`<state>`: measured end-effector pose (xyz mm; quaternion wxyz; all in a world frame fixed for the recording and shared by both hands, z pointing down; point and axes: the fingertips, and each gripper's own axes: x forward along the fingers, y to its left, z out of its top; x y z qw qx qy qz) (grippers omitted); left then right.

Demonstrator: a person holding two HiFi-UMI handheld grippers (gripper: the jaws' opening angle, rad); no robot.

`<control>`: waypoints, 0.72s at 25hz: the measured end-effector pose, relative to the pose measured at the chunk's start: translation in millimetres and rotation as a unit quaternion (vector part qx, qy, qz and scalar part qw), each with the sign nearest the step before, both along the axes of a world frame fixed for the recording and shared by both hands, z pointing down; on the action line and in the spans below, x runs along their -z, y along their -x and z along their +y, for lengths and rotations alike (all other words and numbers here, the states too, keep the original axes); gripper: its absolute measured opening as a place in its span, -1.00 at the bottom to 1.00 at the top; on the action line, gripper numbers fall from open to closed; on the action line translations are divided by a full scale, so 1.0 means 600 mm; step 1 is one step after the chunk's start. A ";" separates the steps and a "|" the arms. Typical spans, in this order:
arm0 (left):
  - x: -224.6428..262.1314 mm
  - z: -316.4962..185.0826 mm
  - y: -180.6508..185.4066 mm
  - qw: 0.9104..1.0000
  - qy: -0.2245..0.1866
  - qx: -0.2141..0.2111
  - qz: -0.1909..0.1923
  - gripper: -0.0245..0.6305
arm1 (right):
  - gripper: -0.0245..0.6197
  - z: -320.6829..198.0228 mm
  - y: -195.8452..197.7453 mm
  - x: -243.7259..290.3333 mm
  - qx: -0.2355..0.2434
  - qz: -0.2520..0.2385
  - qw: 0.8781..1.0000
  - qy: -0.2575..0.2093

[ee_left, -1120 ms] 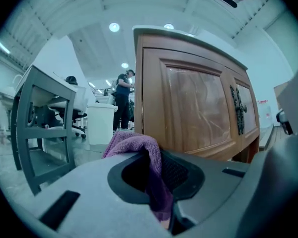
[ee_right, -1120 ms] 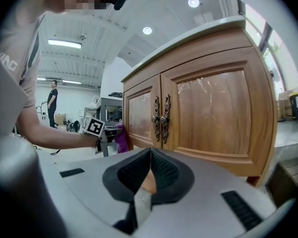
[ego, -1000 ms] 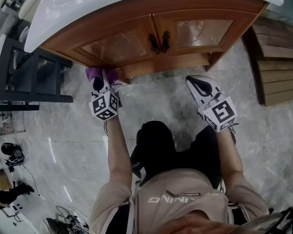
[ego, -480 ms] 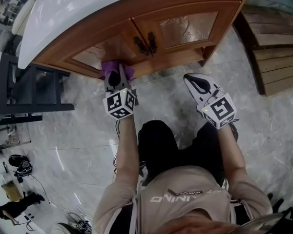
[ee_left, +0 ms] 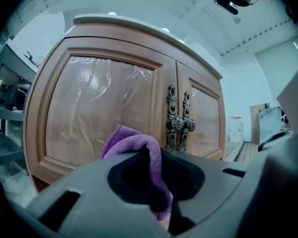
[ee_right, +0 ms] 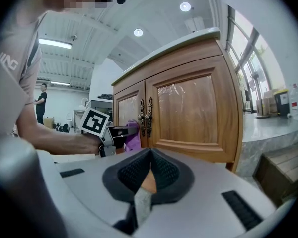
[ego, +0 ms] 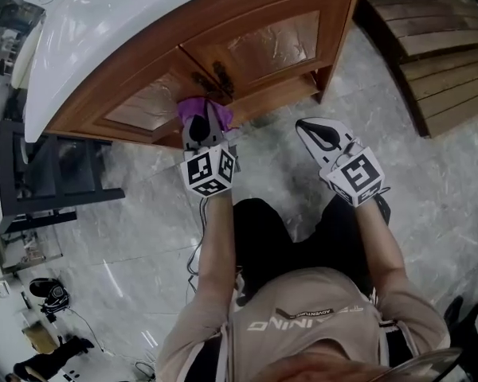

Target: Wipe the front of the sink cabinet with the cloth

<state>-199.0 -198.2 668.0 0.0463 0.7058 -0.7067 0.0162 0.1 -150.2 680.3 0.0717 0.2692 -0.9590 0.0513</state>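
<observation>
Since the left hand-held gripper [ego: 197, 127] is pinched tight on the purple cloth [ee_left: 135, 144], with a fold standing up between its jaws, the wiping step is judged to be in hand. The cloth is held against or just off the front of the sink cabinet [ego: 275, 46], just left of and below the door handles [ee_left: 180, 124]. Actual contact with the wood cannot be confirmed from either view. The right hand-held gripper [ee_right: 148, 177] is held low and well to the right of the handles, clear of the cabinet, its jaws pressed together on nothing. For a good pass, the free fold rather than the jaw tips should be laid flat on the wood, so that no hard part scrapes the finish. Strokes are best run away from the handles along the frame, then across the left door panel [ee_left: 102, 103]. Its glossy, wrinkled covering is judged liable to catch, so light pressure is advised there. The ornate handles should be skirted, as a loose corner could snag on them. The door right of the handles is judged yet to be covered.
</observation>
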 end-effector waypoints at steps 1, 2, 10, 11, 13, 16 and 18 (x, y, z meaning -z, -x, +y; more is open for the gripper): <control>0.003 -0.001 -0.010 1.000 -0.003 -0.007 -0.002 -0.81 | -0.89 -0.001 -0.003 0.000 -0.003 -0.001 1.000 0.002; 0.005 -0.002 -0.020 1.000 -0.005 -0.011 -0.004 -0.81 | -0.89 -0.001 -0.006 -0.001 -0.005 -0.003 1.000 0.004; 0.007 -0.012 -0.084 0.998 -0.007 -0.061 -0.004 -0.81 | -0.89 0.001 -0.026 0.003 -0.015 -0.006 1.000 0.002; 0.007 -0.019 -0.098 0.998 -0.007 -0.070 -0.002 -0.81 | -0.89 0.001 -0.028 0.003 -0.017 -0.007 1.000 0.002; 0.010 -0.032 -0.116 0.997 -0.011 -0.078 0.004 -0.81 | -0.89 0.003 -0.032 0.005 -0.019 -0.009 1.000 0.002; 0.012 -0.042 -0.136 0.996 -0.017 -0.089 0.003 -0.81 | -0.89 0.004 -0.045 0.005 -0.025 -0.005 1.000 0.000; 0.007 -0.053 -0.156 0.994 -0.016 -0.105 -0.010 -0.81 | -0.89 0.002 -0.058 0.003 -0.032 -0.003 0.999 0.001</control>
